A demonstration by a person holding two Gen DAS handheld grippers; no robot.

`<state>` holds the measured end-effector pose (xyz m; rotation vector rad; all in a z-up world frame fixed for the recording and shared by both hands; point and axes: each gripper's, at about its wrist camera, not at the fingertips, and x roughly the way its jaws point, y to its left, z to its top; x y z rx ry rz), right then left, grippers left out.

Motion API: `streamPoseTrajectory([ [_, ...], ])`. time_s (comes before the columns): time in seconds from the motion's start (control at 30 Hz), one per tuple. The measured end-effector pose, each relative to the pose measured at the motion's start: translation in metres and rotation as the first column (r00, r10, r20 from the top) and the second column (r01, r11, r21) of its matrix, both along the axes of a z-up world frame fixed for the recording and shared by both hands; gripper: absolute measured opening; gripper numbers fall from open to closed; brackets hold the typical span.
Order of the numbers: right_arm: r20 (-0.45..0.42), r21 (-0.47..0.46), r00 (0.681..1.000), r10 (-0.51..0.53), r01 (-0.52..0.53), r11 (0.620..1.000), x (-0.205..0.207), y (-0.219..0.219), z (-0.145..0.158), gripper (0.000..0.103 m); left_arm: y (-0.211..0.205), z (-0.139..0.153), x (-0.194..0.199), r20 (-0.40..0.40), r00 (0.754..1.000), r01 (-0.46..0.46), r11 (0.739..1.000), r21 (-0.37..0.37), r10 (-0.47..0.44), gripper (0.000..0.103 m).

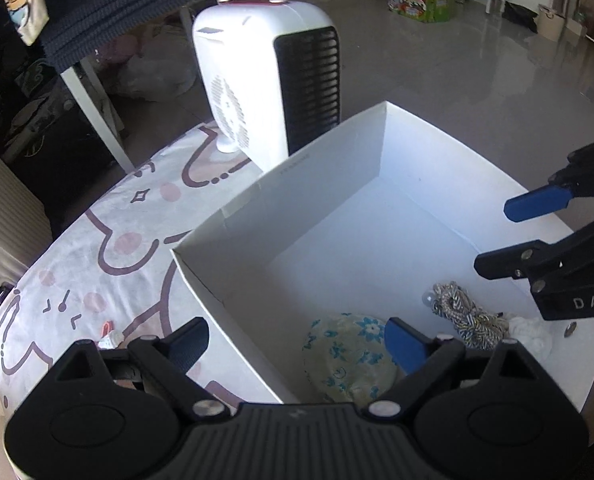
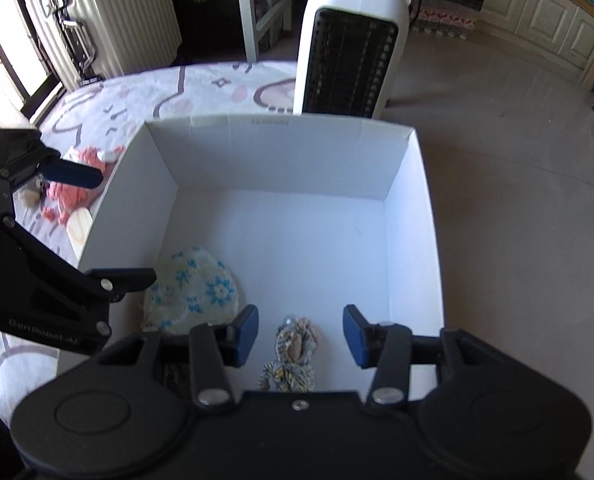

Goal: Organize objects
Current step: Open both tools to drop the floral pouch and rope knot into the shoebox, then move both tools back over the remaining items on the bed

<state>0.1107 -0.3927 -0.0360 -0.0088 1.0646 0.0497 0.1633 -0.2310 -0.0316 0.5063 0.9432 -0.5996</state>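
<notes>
A cartoon-print sheet (image 2: pixel 201 84) covered the surface. On it, ahead of the right gripper, sat a white box (image 2: pixel 413 208); pink knitted things (image 2: pixel 73 192) lay to its left, a white heater (image 2: pixel 349 52) beyond.

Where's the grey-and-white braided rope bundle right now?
The braided rope bundle lies on the floor of the white cardboard box, near its front edge, right of the blue-flowered cloth pouch, below the open right gripper.

White open cardboard box (image 2: pixel 281 148) on cartoon-print bedsheet (image 2: pixel 185 88); inside, floral fabric pouch (image 2: pixel 195 292) left of braided rope bundle (image 2: pixel 293 356). White fan heater (image 2: pixel 349 44) behind box; pink knitted toy (image 2: pixel 71 194) left of it.
</notes>
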Motion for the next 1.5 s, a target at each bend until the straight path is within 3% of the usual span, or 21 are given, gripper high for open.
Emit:
streamPoseTrajectory([
  [0.3, 0.110, 0.005, 0.993, -0.031, 0.031, 1.000, 0.001, 0.012, 0.026, 0.059, 0.033, 0.026, 0.000, 0.054, 0.990, -0.122, 0.989, -0.081, 0.127, 0.094],
  [0.6, 0.203, 0.017, 0.978, -0.036, 0.034, 0.999, 0.010, 0.035, 0.050, 0.062, 0.074, 0.048, 0.000, 0.105, 0.960, -0.240, 0.957, -0.164, 0.259, 0.094],
  [0.9, 0.277, 0.029, 0.961, -0.014, 0.006, 1.000, 0.019, 0.069, 0.065, 0.070, 0.122, 0.066, 0.000, 0.134, 0.915, -0.343, 0.910, -0.235, 0.379, 0.095],
  [1.5, 0.332, 0.039, 0.942, 0.052, -0.069, 0.997, 0.037, 0.137, 0.076, 0.083, 0.214, 0.077, -0.002, 0.161, 0.816, -0.507, 0.821, -0.262, 0.556, 0.102],
])
